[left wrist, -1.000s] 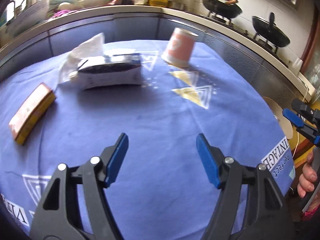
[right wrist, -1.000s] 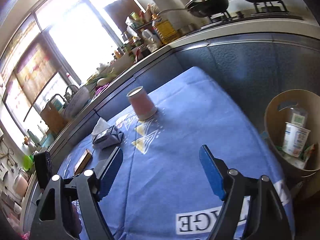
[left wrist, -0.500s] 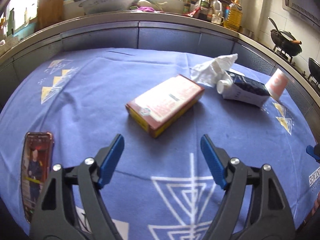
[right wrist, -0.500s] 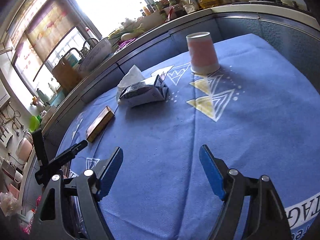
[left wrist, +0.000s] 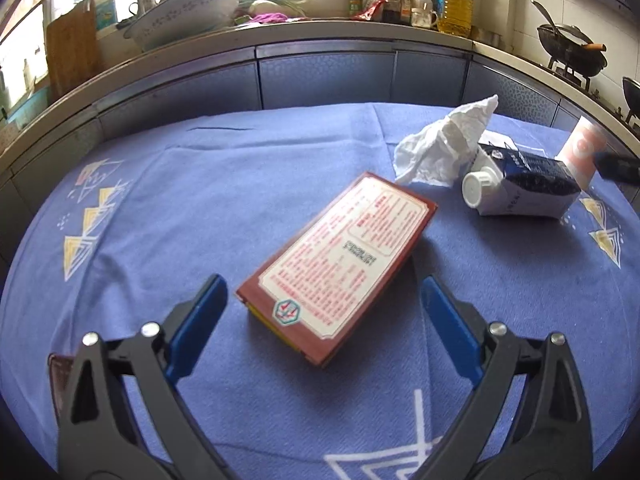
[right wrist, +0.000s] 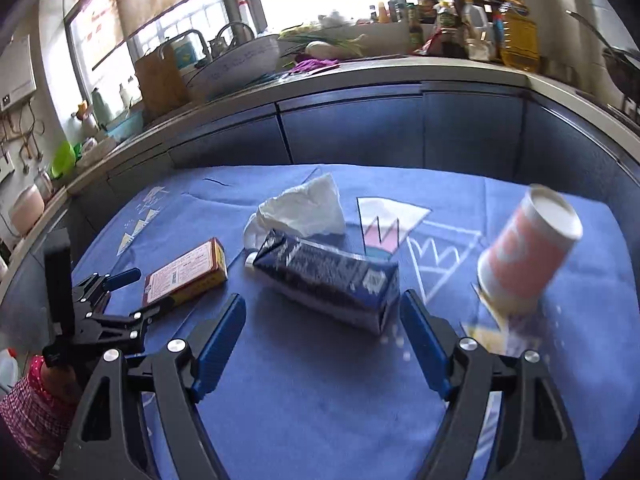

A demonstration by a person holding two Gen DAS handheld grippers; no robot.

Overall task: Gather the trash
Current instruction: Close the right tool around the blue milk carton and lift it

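A red-brown flat box (left wrist: 336, 264) lies on the blue tablecloth (left wrist: 200, 200). Its near end sits between the fingers of my left gripper (left wrist: 322, 284), whose jaws are opening without touching it. Behind it are a crumpled white tissue (left wrist: 448, 148), a dark milk carton (left wrist: 524, 188) on its side and an upturned pink paper cup (left wrist: 582, 152). My right gripper (right wrist: 322, 300) stands open just before the carton (right wrist: 328, 280), its pads clear of it. That view also shows the tissue (right wrist: 304, 208), the cup (right wrist: 528, 256), the box (right wrist: 186, 276) and the left gripper (right wrist: 138, 294).
A phone (left wrist: 60, 376) lies at the table's near left edge. Blue cabinets and a counter (left wrist: 320, 36) with a bowl, bottles and woks ring the table's far side. A hand in a pink checked sleeve (right wrist: 32, 404) holds the left gripper.
Both grippers have swung left across the table. The left one has closed in on the red-brown box with its jaws wider. The right one now faces the carton, not the bin.
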